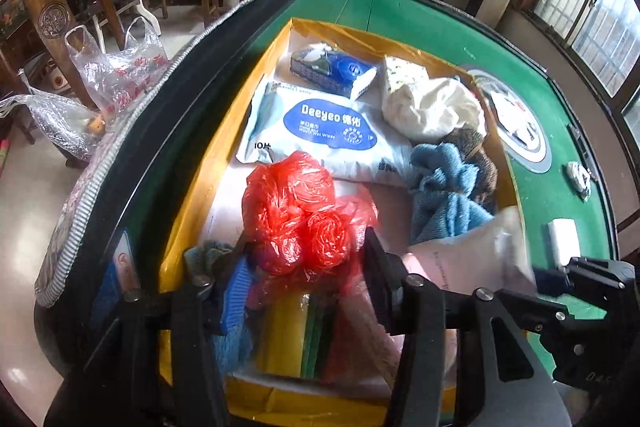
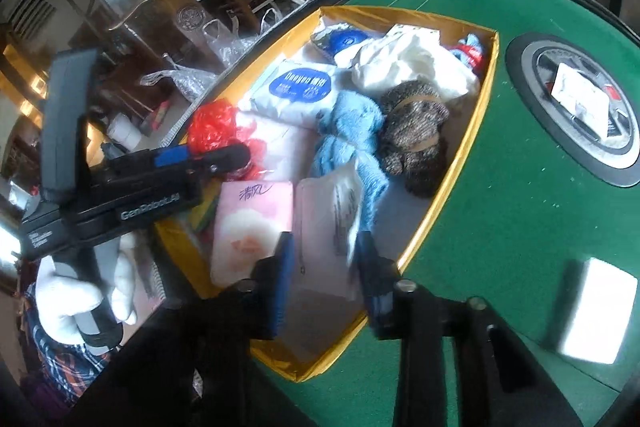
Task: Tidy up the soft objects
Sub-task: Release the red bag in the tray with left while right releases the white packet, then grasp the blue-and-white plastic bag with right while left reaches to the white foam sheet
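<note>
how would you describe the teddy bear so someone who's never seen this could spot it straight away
Find the yellow box on the green table. Along its right wall, beside the light blue towel, lies the teddy bear. It is the only speckled brown knitted thing there.

Yellow-walled box [image 1: 208, 163], the landmark, open on the green surface. Large white wet-wipes pack [image 1: 316, 131] with blue oval label, flat near the box's middle. Small blue tissue pack [image 1: 332, 71] in the far corner. Crumpled white cloth [image 1: 432, 107] beside the far right wall. Brown knitted bear [image 2: 416, 135], lying against the right wall. Bunched light-blue towel [image 2: 352, 131], touching the bear. Crumpled red plastic bag [image 1: 300, 211] near the left wall. Pink tissue pack [image 2: 252, 227], flat at the near end.
</note>
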`<state>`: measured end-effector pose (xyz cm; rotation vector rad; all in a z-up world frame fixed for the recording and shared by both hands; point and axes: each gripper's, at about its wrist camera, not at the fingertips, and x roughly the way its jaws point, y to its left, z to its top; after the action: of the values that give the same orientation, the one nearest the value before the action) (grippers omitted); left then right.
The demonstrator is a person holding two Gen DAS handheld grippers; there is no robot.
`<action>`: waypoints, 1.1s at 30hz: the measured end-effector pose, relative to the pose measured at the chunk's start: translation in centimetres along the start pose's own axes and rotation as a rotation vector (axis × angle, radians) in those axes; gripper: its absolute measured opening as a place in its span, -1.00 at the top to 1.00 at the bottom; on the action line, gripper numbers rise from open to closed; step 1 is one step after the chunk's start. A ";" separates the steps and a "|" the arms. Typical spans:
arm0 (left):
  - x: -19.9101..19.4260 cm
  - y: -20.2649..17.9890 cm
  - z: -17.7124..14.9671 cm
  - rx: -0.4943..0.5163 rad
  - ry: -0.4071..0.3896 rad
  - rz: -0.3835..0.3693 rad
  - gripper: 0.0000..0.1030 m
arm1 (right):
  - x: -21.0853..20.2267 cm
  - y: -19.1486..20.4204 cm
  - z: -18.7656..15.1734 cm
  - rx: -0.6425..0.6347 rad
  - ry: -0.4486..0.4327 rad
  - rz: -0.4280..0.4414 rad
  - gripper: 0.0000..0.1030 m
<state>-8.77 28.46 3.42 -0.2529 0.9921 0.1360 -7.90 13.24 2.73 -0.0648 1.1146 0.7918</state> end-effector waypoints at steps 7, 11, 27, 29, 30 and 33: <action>-2.7 0.7 -0.2 -0.036 -0.104 -0.033 -0.25 | -3.3 -1.0 0.8 0.023 -0.136 -0.034 -0.03; -4.2 0.5 -0.5 -0.053 -0.168 -0.035 -0.32 | -4.2 -2.0 0.9 0.055 -0.184 -0.043 -0.08; -5.0 -6.0 -1.7 0.139 -0.240 0.173 -0.34 | -8.1 -10.3 -2.7 0.235 -0.284 -0.092 -0.09; -5.0 -6.7 -1.8 0.151 -0.236 0.176 -0.34 | -9.1 -11.7 -3.1 0.262 -0.303 -0.102 -0.11; -5.0 -7.1 -1.8 0.159 -0.233 0.177 -0.34 | -9.7 -12.5 -3.4 0.276 -0.315 -0.108 -0.12; -4.9 -8.3 -1.8 0.181 -0.226 0.182 -0.34 | -11.2 -14.9 -4.4 0.323 -0.346 -0.131 -0.20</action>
<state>-11.04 20.02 7.84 0.0199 0.7958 0.2340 -4.65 -5.44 4.93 0.2598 0.8854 0.4758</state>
